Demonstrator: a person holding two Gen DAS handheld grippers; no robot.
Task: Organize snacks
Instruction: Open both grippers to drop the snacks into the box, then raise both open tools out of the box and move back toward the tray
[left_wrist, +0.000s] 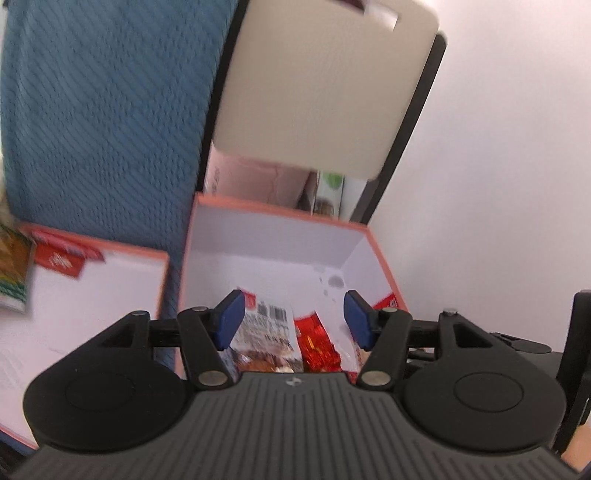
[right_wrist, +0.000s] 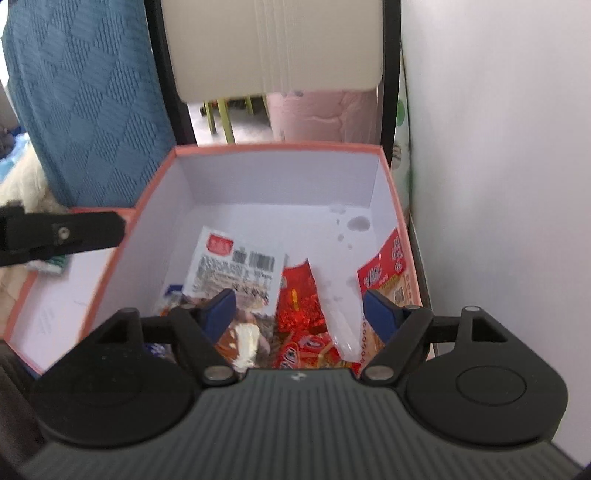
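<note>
while both grippers hang over the orange-rimmed box (right_wrist: 280, 148), neither one grips anything: the left gripper (left_wrist: 293, 319) has its blue pads (left_wrist: 231, 319) spread wide with only air between them, and the right gripper (right_wrist: 299, 314) stands released the same way, its pads apart above the packets

inside the box, on its white floor, lie the snacks. a white packet with a barcode (right_wrist: 236, 273) rests toward the left, tilted, with a red label at its upper corner. just beside it, to the right, a shiny red packet (right_wrist: 299, 302) overlaps more red wrappers nearer the camera. a red-and-orange printed packet (right_wrist: 388, 269) leans against the box's right wall. a few grey spots (right_wrist: 354, 223) mark the floor near the far right corner

left of the box, touching or just beside it, the box lid (left_wrist: 92, 295) lies open side up, with a red-labelled packet (left_wrist: 61, 258) at its far edge and a green-and-yellow packet (left_wrist: 13, 273) at its left, blurred. a blue textured cloth (left_wrist: 103, 110) rises behind the lid, a beige panel in a dark frame (right_wrist: 273, 48) stands behind the box, and a white wall (right_wrist: 498, 147) runs along the right
</note>
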